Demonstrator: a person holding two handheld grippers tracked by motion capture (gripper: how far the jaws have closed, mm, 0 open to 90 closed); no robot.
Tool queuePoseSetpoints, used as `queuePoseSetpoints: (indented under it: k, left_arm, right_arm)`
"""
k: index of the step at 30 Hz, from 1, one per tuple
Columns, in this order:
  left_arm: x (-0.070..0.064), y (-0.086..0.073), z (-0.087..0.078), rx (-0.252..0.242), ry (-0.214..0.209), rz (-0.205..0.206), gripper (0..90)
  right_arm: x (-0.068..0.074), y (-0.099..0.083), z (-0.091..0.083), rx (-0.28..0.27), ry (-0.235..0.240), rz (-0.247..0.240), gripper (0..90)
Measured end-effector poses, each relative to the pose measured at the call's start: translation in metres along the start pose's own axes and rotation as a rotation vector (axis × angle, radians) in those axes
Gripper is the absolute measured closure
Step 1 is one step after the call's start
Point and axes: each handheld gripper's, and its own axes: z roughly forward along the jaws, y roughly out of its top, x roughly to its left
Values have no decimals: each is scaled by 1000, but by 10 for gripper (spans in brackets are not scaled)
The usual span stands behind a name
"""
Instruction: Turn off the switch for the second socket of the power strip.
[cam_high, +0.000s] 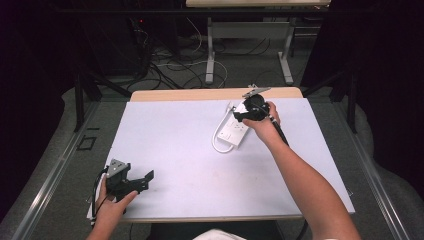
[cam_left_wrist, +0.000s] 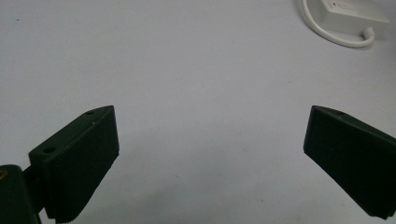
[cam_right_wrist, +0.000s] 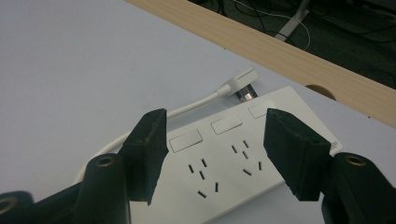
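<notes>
White sheeting covers the table (cam_high: 175, 150). Near its far edge lies a white power strip (cam_right_wrist: 233, 163) with its cord (cam_right_wrist: 187, 108) looped beside it. Right gripper (cam_right_wrist: 212, 154) hovers directly over the strip, jaws parted, gripping nothing. Left gripper (cam_left_wrist: 210, 154) rests near the front-left corner, jaws spread wide, empty, well apart from the strip.

left gripper (cam_high: 141, 181) gaping, right gripper (cam_high: 239, 116) — fingers parted
</notes>
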Motion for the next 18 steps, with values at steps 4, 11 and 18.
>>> queuePoseSetpoints:
  k: [4, 11, 18]
  left_arm:
    - [1, 0, 1, 3, -3, -1, 37]
    - [4, -2, -1, 0, 1, -14, 38]
    - [3, -2, -1, 4, -4, -9, 39]
  right_arm:
    - [0, -1, 7, -15, -9, -3, 394]
    - [-2, -3, 18, -33, -15, 17, 398]
    - [-6, -5, 26, -47, -56, 41, 398]
